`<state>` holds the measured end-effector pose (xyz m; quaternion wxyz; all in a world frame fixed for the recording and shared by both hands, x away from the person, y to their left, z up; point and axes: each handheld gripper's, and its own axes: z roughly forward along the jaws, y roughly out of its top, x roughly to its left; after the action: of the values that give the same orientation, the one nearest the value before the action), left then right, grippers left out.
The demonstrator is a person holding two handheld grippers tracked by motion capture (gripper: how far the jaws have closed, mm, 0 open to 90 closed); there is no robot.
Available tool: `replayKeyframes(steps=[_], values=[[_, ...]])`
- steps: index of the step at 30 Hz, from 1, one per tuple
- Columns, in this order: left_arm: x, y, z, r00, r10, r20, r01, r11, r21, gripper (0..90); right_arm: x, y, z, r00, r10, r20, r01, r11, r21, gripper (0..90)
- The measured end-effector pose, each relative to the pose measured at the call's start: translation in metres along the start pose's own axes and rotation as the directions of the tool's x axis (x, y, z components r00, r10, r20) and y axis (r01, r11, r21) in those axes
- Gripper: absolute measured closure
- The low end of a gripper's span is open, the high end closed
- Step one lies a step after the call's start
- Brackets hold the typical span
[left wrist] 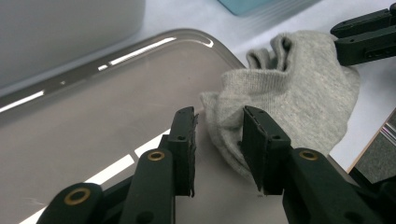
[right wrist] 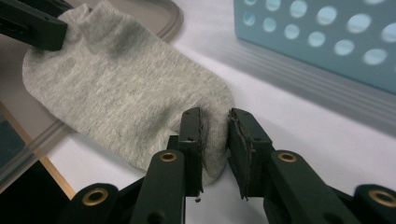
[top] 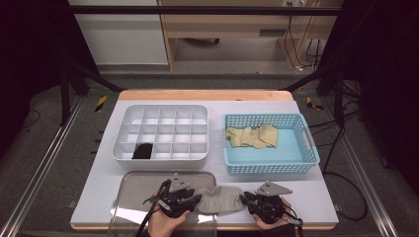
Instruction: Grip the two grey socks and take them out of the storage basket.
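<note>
The left gripper (left wrist: 218, 140) sits closest in its own view, its jaws parted with an edge of the grey sock (left wrist: 299, 98) lying between the fingers (left wrist: 184, 140); the pads stand off the cloth and do not press on it. The right gripper (right wrist: 215, 140) is likewise loosened: the other end of the sock bulges up between its fingers (right wrist: 245, 140), and a gap shows on one side, so it looks released, not pinched.

From the high view the sock (top: 220, 199) lies flat between the two grippers, half over the right edge of the metal tray (top: 143, 182) and half on the white table (top: 296, 192). The left gripper (top: 190, 199) is at its cuff end, the right gripper (top: 245, 198) at its toe end.

Judging by this, the sock has been laid out and let go, and folding or rolling it is not yet done. One dark sock (top: 143, 150) already sits in a front compartment of the white divider box (top: 163, 109) beyond the fingers; a tan sock (top: 252, 137) waits in the blue basket (top: 269, 168).

The grey sock is a short ankle type, soft knit, slightly rumpled at the cuff.
</note>
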<state>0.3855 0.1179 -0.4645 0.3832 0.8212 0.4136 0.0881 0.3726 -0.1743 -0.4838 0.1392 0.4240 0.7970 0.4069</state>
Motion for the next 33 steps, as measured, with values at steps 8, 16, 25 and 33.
replayKeyframes(steps=[8, 16, 25, 33], values=[[-0.003, -0.004, 0.005, 1.0000, -0.002, -0.009, 0.003, 0.9995, 0.031, 75.6, 0.004, -0.004, 0.003, 0.9993, 0.036, 0.002, -0.036, 0.999, 0.003, 78.4], [-0.004, -0.003, 0.004, 1.0000, -0.007, 0.004, 0.007, 0.9999, -0.008, 84.9, 0.001, -0.002, -0.001, 0.9988, 0.048, 0.014, -0.048, 0.999, -0.008, 85.0], [-0.010, -0.002, 0.009, 0.9999, 0.010, 0.004, -0.010, 0.9998, -0.020, 83.5, -0.008, 0.000, -0.003, 0.9972, 0.023, 0.071, -0.024, 1.000, 0.007, 77.4], [-0.012, 0.001, 0.001, 0.9990, 0.039, 0.022, -0.038, 0.9973, -0.064, 72.8, -0.016, 0.000, -0.018, 0.9975, 0.046, 0.054, -0.040, 0.993, -0.108, 67.0]])
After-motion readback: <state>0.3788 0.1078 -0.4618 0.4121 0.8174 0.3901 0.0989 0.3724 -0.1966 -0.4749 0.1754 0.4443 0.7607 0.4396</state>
